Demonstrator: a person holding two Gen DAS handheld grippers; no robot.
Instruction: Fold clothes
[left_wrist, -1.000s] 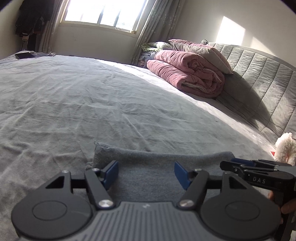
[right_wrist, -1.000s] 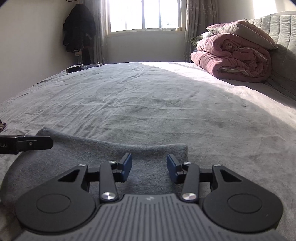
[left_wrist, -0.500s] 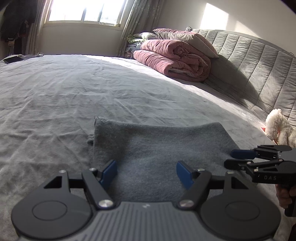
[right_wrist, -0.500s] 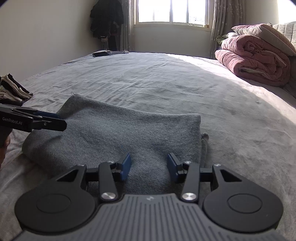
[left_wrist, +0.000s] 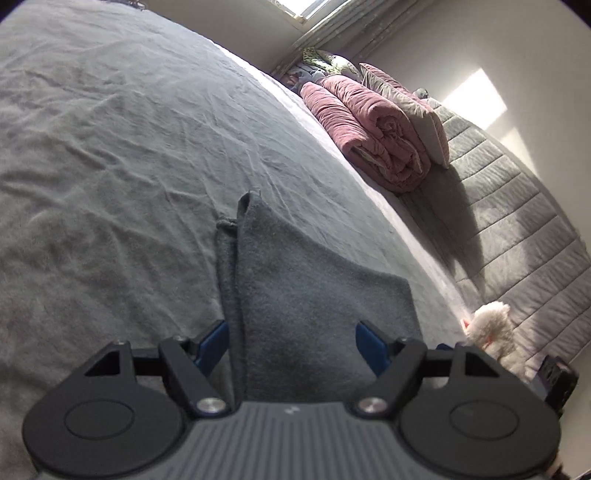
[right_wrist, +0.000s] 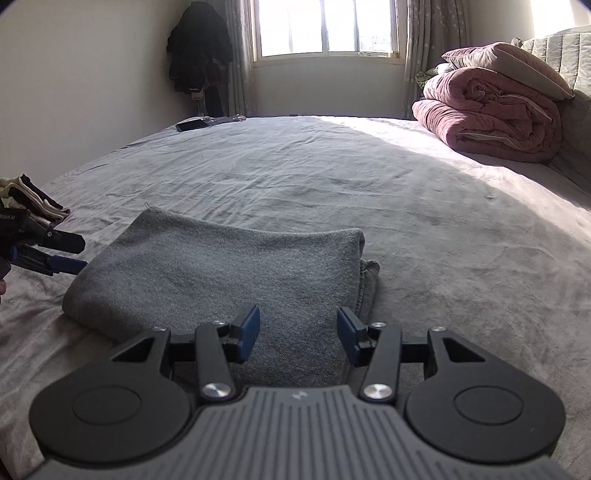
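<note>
A folded grey knit garment (right_wrist: 221, 273) lies flat on the grey bedsheet (right_wrist: 332, 177). In the left wrist view the same garment (left_wrist: 314, 295) shows its layered left edge, with the camera tilted. My left gripper (left_wrist: 291, 341) hovers open over the garment's near edge, nothing between its blue pads. My right gripper (right_wrist: 295, 332) is open too, over the garment's near right corner. The left gripper (right_wrist: 55, 254) also appears at the left edge of the right wrist view, beside the garment's left side.
A rolled pink duvet (right_wrist: 491, 122) with a pillow (right_wrist: 509, 66) on top lies against the quilted headboard (left_wrist: 517, 229). A white plush toy (left_wrist: 491, 332) sits near the headboard. Folded clothes (right_wrist: 29, 199) are stacked at the left; a dark phone (right_wrist: 190, 124) lies far back.
Both grippers have pulled back from the garment, showing more of it. The left wrist view has rolled to a tilt. The garment lies as before.
</note>
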